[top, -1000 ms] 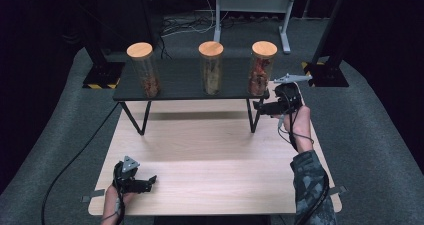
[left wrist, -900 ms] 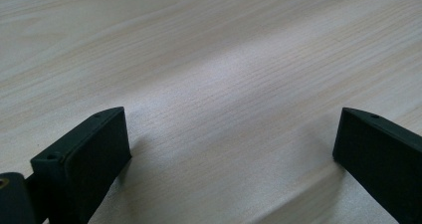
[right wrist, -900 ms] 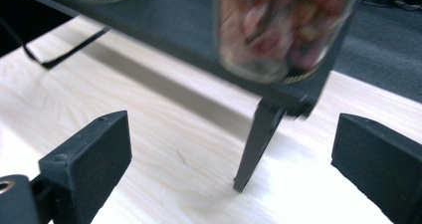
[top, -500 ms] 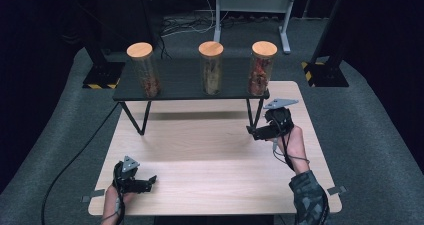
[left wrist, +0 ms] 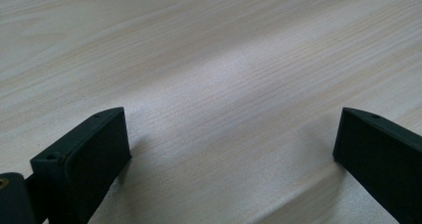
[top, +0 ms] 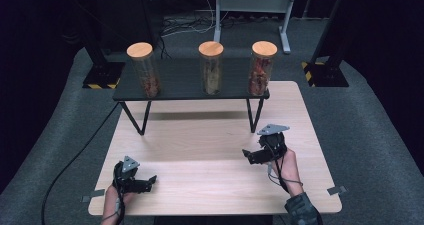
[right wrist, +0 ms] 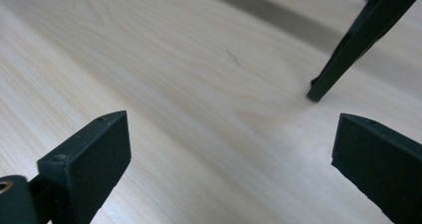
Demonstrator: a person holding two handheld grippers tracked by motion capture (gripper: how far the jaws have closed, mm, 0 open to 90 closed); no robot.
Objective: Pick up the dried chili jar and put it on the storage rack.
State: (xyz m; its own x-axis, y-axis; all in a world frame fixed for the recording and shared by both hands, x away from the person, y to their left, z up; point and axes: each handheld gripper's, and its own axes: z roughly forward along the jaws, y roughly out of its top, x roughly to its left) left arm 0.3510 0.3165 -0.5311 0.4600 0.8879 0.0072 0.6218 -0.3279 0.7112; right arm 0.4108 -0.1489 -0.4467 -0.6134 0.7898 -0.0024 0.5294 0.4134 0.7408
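While both grippers idle low on the bench [top: 215, 185], right gripper [top: 251, 156] sits nearest the right jar [top: 262, 69] on the shelf [top: 180, 85]; left gripper [top: 145, 183] jaws wide, empty; right jaws wide, empty, shelf leg [right wrist: 348, 55] ahead; between steps, next likely a reach up.

Light falls from above onto the pale wooden table [top: 210, 150], which stands bright against a dim, near-black surround. The black shelf [top: 185, 82] casts a soft band of shadow on the table just behind its legs. The high view is slightly soft and grainy. In both gripper views the table's grain shows a mild sheen, sharp nearby and blurring farther off; the jaws are dark and featureless.
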